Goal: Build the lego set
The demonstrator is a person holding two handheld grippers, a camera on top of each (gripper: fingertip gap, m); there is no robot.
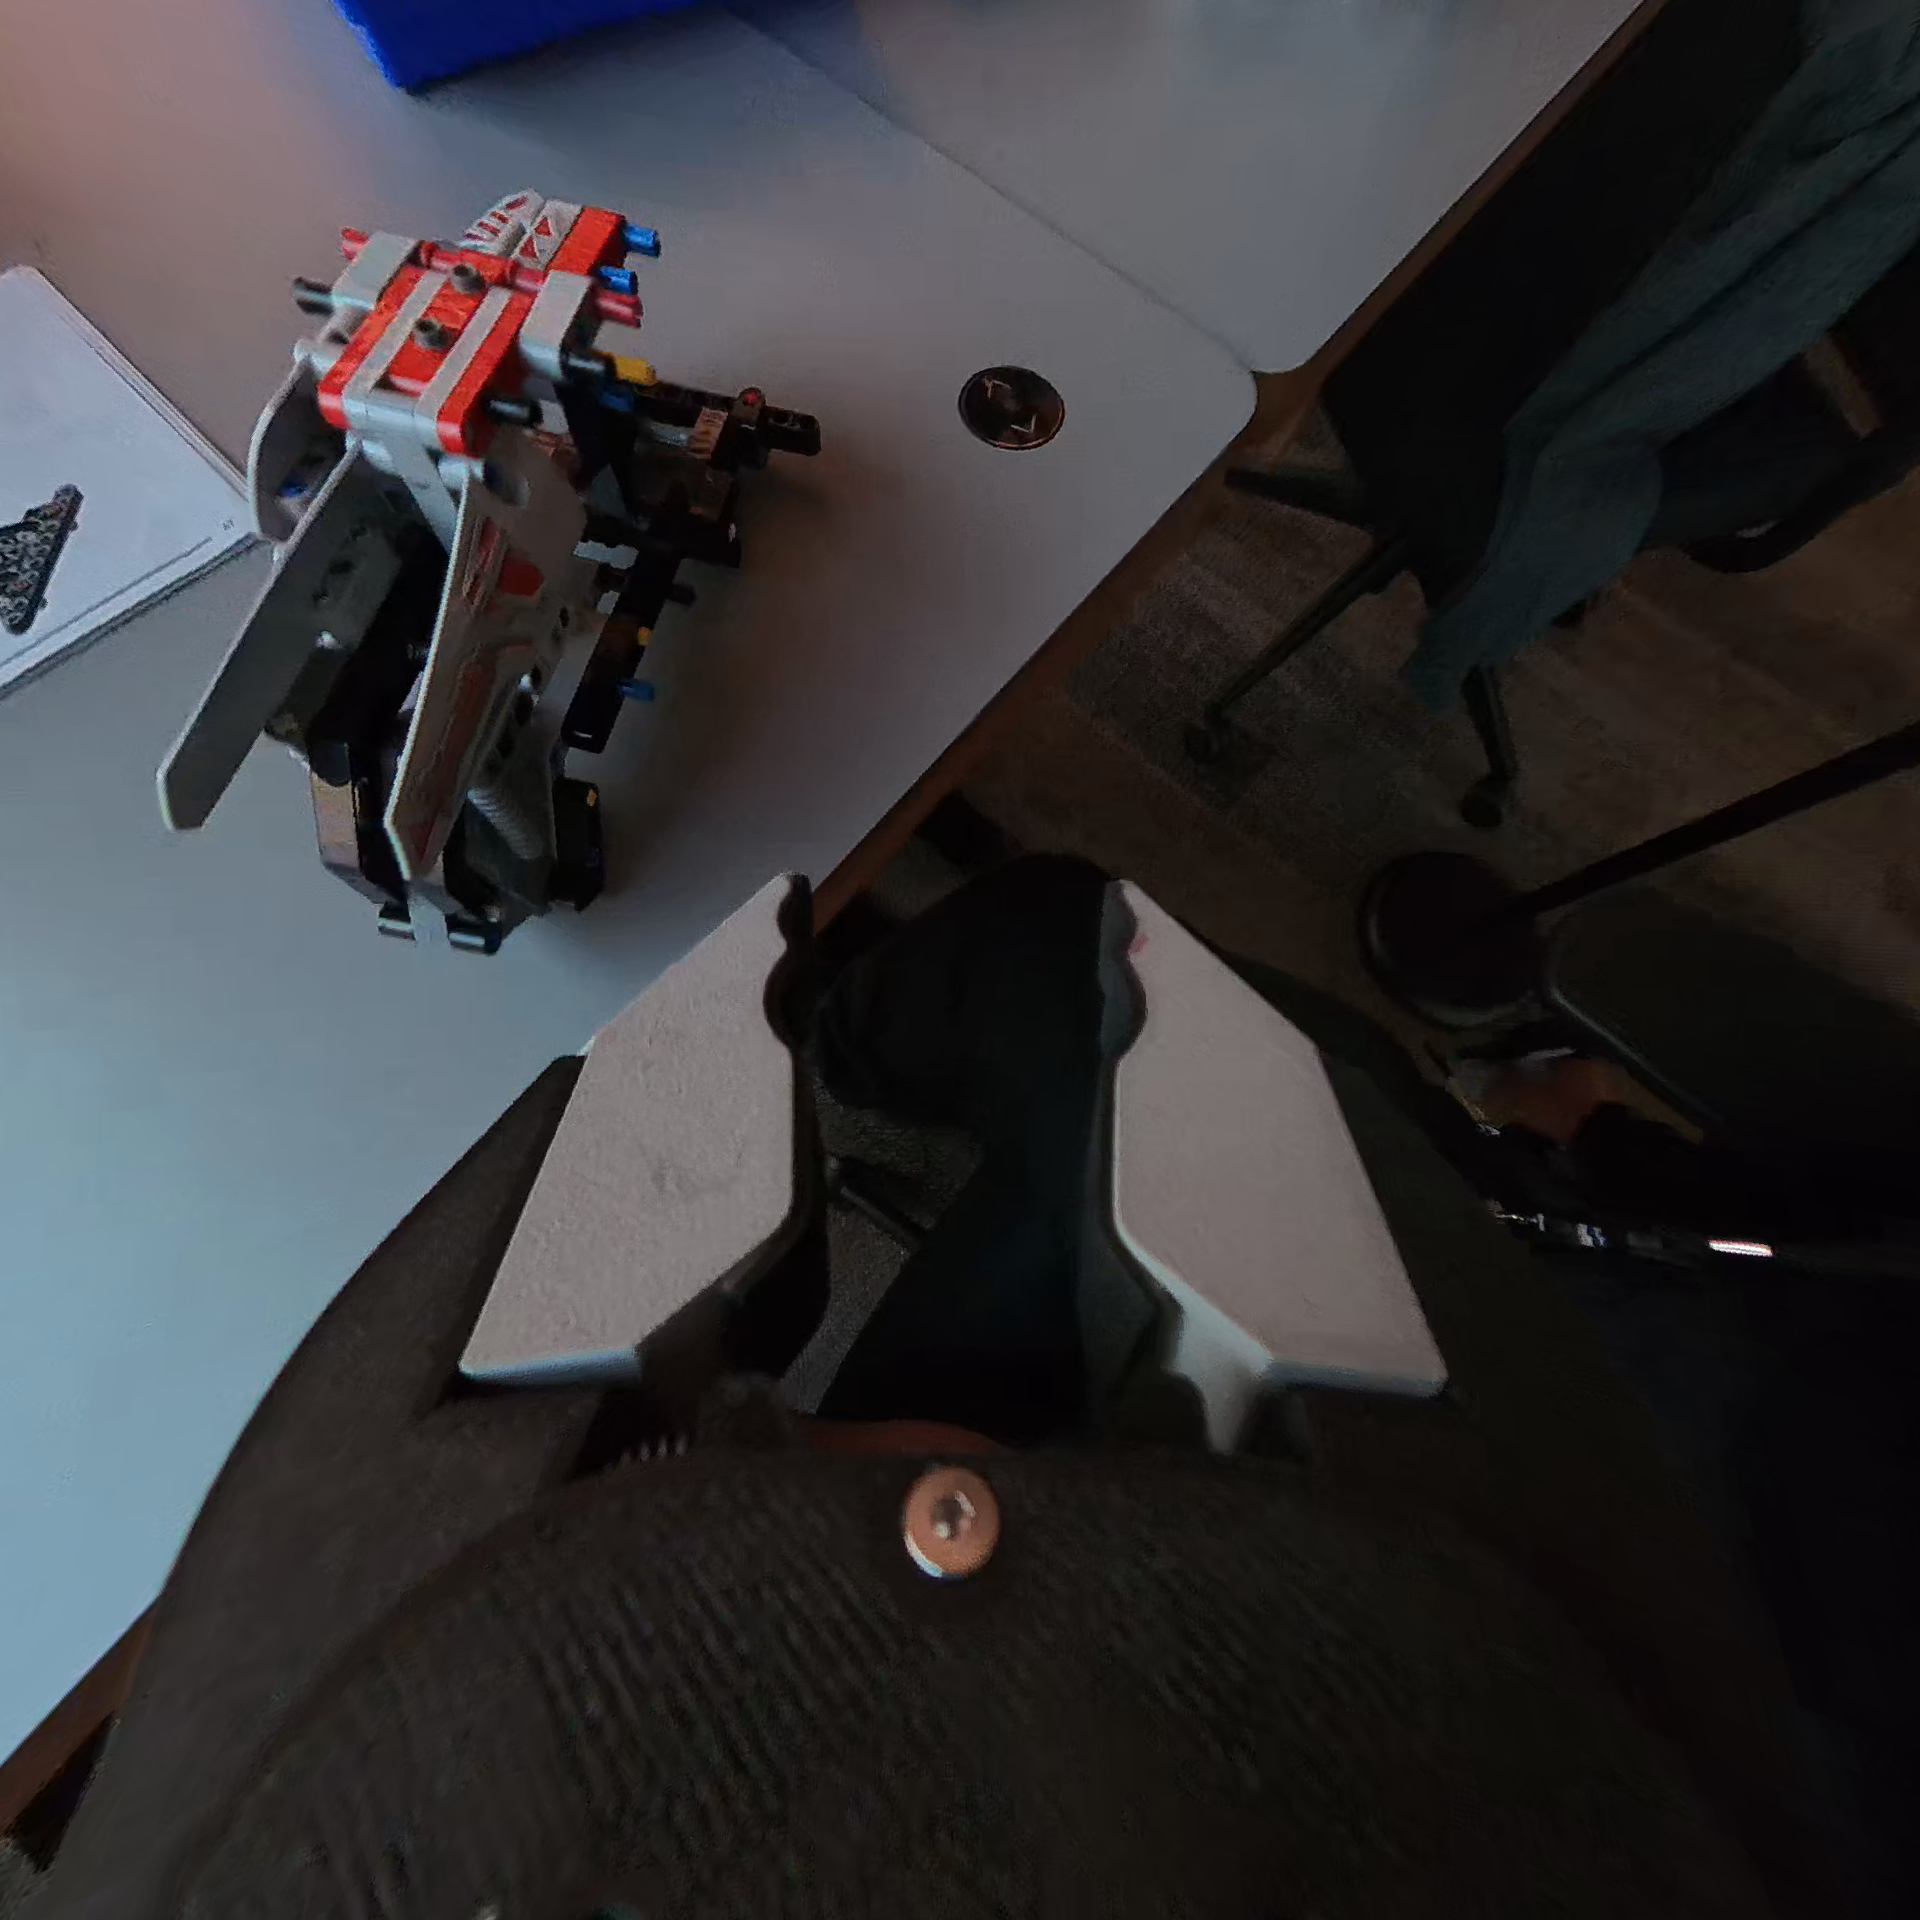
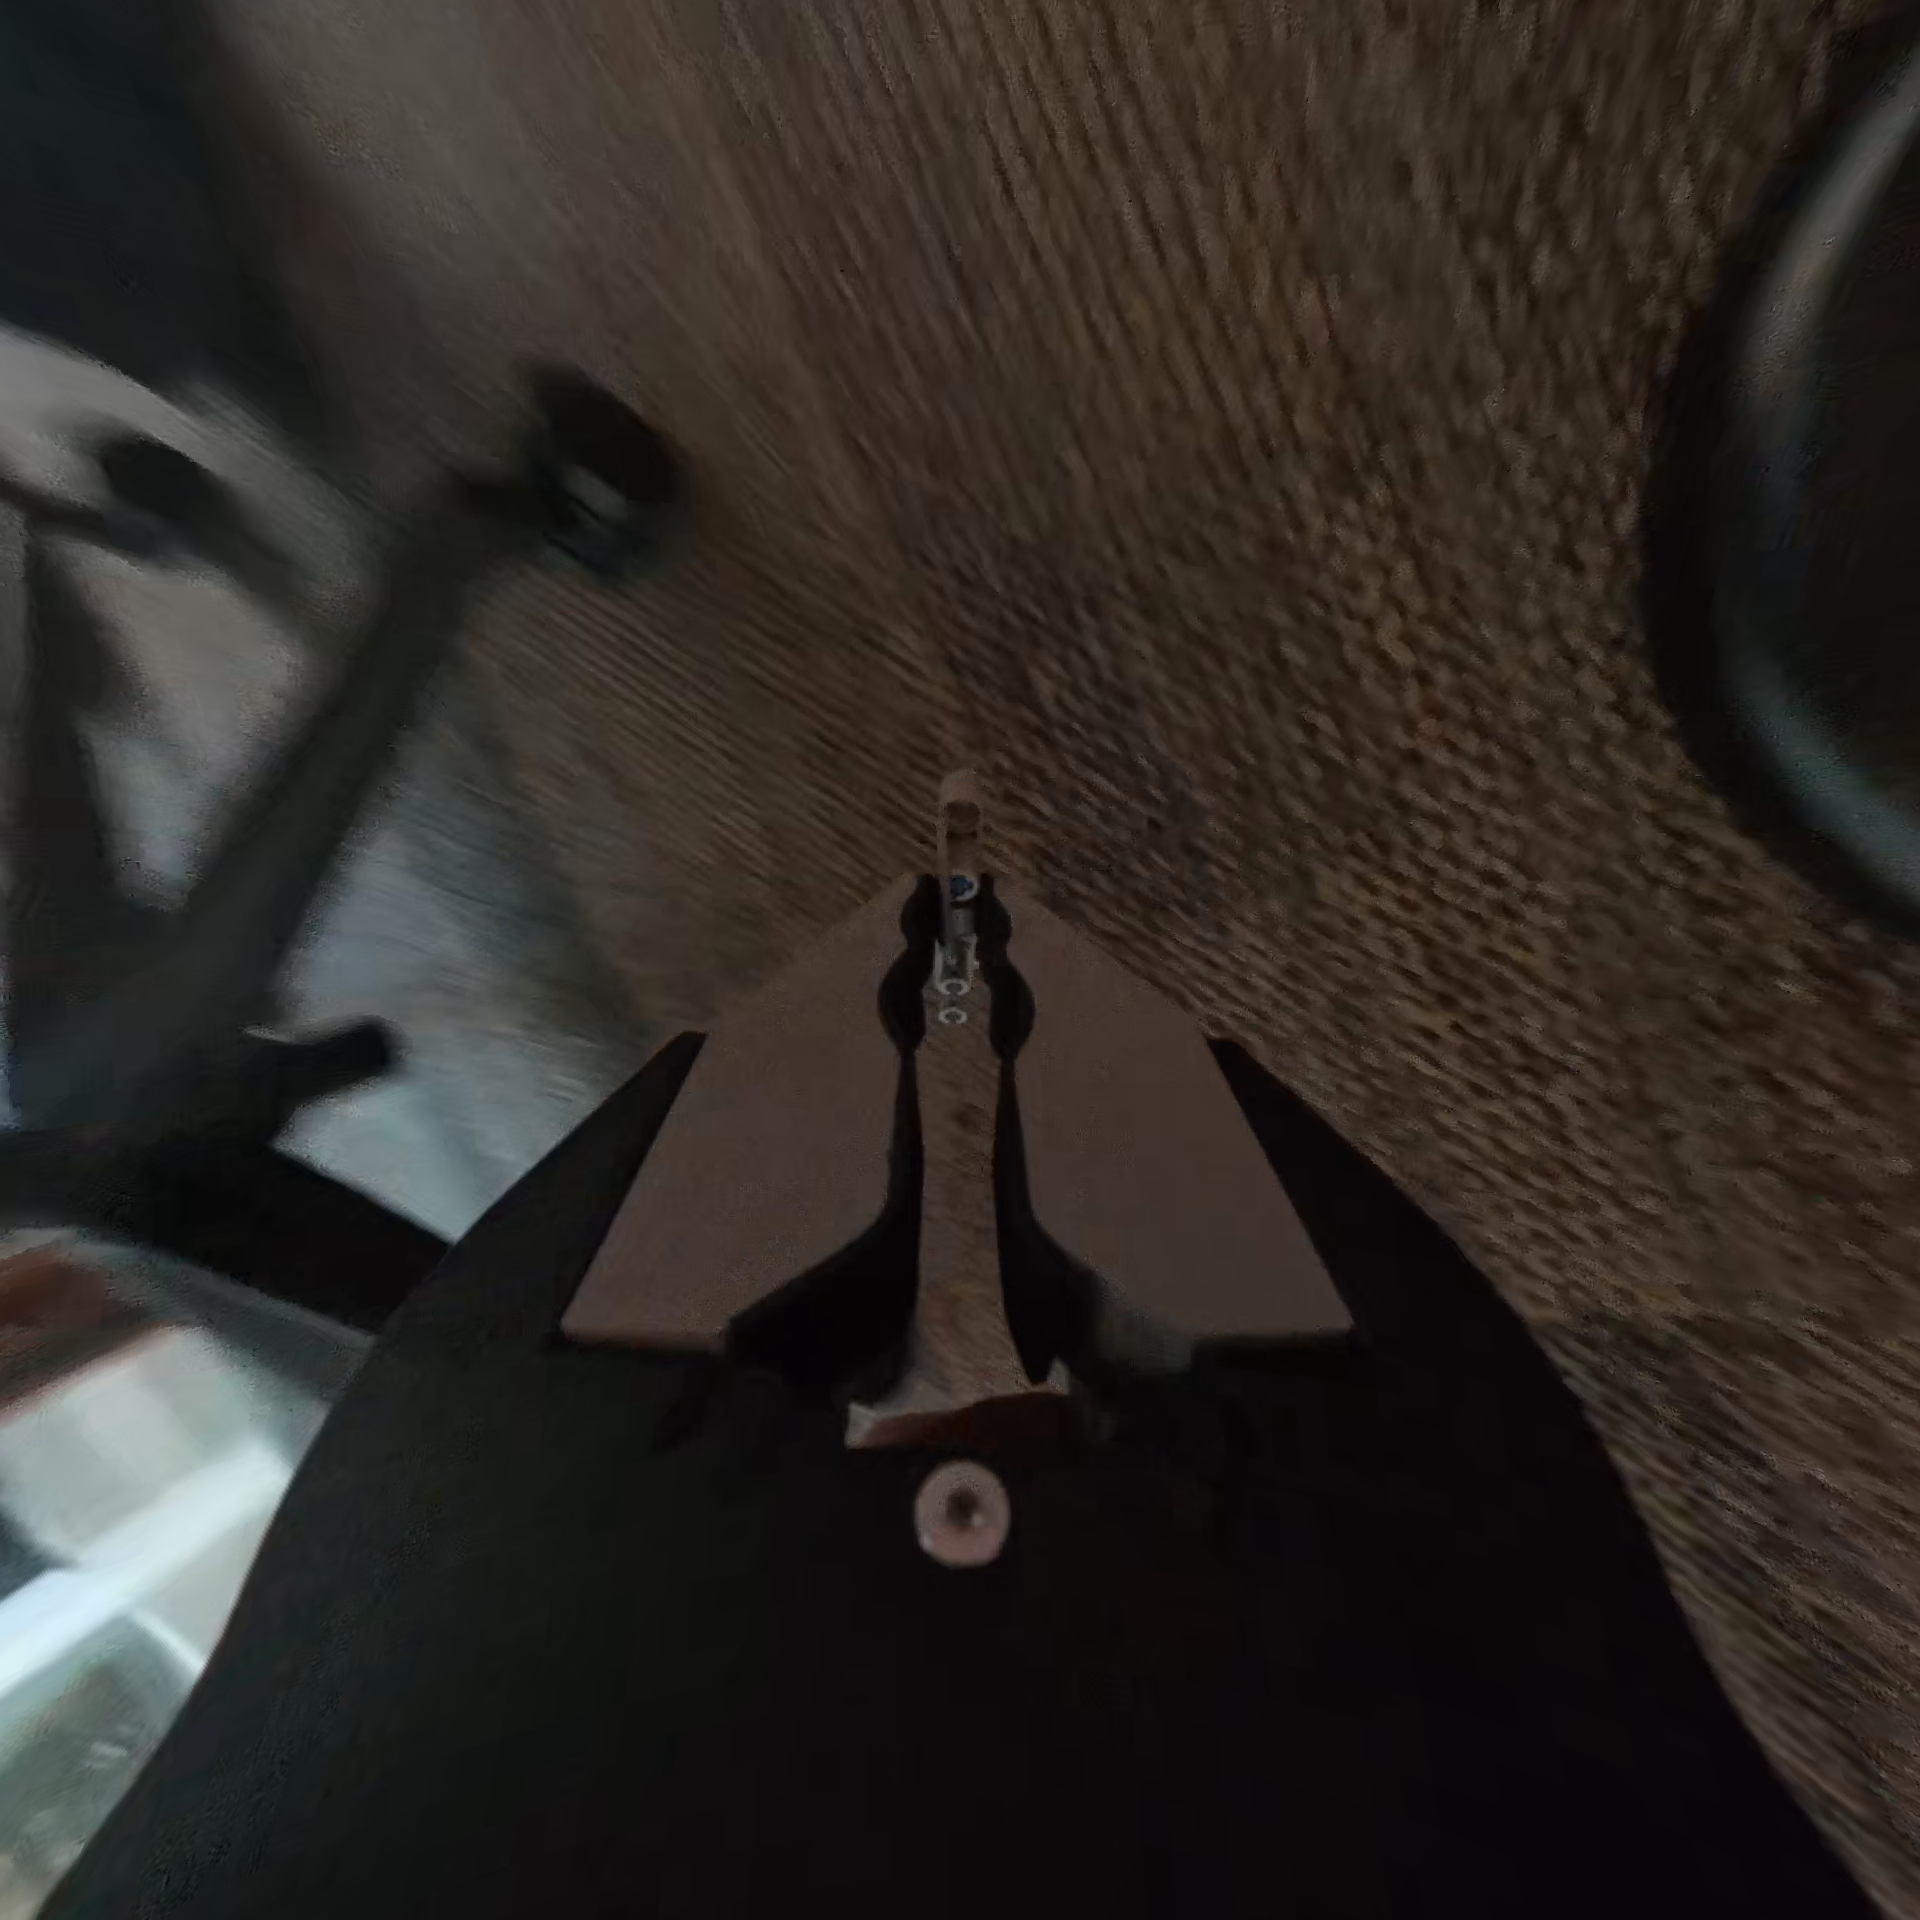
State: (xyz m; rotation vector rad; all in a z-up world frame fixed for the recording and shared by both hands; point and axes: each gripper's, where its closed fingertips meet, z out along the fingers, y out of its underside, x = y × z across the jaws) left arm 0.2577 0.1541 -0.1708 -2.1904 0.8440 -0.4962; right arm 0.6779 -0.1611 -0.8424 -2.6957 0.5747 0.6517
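A small grey piece (image 2: 957, 883) is pinched in the right gripper (image 2: 957, 935) over carpet (image 2: 1351, 520); the left gripper (image 1: 956, 935) is held wide, empty — the model (image 1: 457, 561), ahead-left, should be steadied before the piece is pressed on squarely.

Red, grey and black plastic lego model (image 1: 447, 561): smooth, slightly glossy. Pale grey table top (image 1: 935, 260): smooth, matt. White paper booklet (image 1: 94, 468): matt. Brown carpet floor (image 2: 1247, 416): rough, looped weave. Small silver metal screw (image 1: 951, 1522): shiny.
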